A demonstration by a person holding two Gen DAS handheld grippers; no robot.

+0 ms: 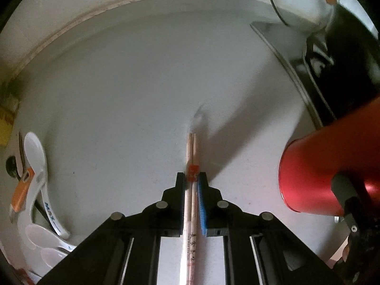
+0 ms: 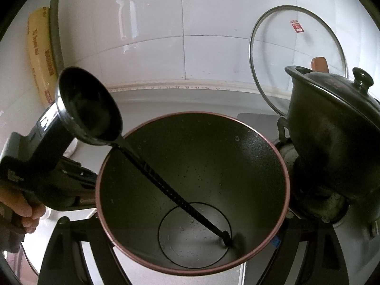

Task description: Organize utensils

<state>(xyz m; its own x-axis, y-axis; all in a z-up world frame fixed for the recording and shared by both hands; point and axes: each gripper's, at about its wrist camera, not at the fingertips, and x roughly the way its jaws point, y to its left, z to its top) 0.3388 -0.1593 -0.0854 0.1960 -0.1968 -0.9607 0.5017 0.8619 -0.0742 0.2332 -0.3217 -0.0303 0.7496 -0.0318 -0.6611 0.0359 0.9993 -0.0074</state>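
Note:
A pair of wooden chopsticks (image 1: 192, 156) with an orange band sits between the pads of my left gripper (image 1: 192, 178), which is shut on them and points steeply down at the white counter (image 1: 130, 95). To its right, the red utensil holder (image 1: 313, 173) is tilted toward the chopsticks. In the right wrist view I look into the holder's dark inside (image 2: 213, 154), with my right gripper (image 2: 175, 225) shut around it, one finger on each side. A black ladle (image 2: 87, 106) stands in it, bowl end up over the left rim.
Several white spoons (image 1: 35, 166) and an orange-handled tool (image 1: 22, 192) lie at the counter's left. A black lidded pot (image 2: 332, 130) sits on the stove at the right, a glass lid (image 2: 296, 59) leaning on the tiled wall behind. A hand (image 2: 23, 211) holds the left tool.

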